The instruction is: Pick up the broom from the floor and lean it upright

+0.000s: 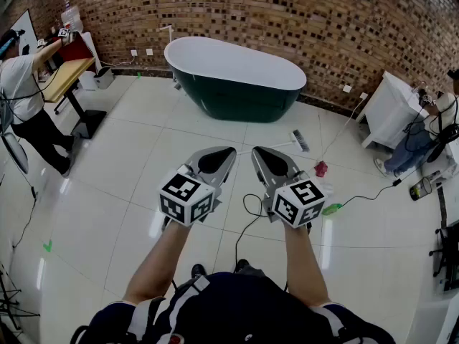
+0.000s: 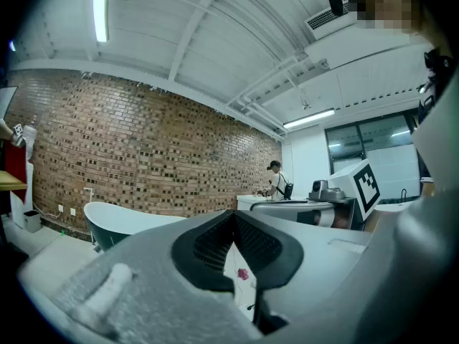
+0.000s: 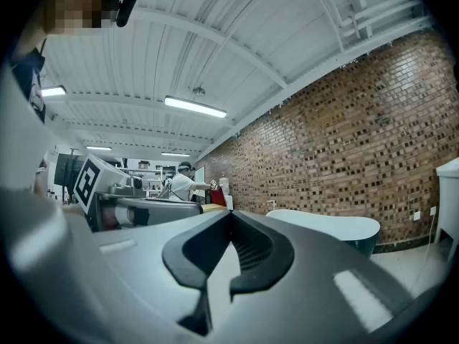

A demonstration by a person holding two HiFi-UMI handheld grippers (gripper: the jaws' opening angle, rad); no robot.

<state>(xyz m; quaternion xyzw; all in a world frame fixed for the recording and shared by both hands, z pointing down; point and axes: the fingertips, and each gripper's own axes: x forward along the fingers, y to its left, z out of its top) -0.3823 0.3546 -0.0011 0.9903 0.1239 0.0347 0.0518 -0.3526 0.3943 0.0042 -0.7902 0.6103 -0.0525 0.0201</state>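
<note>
Left gripper (image 1: 213, 162), right gripper (image 1: 270, 163) level, side by side above white tiled floor (image 1: 143, 163); jaws of each closed tip to tip, nothing between, touching nothing; broom (image 1: 299, 140) flat on floor just beyond right gripper, in front of bathtub (image 1: 237, 77); brush head clear, pale handle thin and faint, its end lost near right gripper's tip; small pink object (image 1: 320, 168) near broom, too small to identify; person (image 1: 21, 99) at left edge cut off by frame.
</note>
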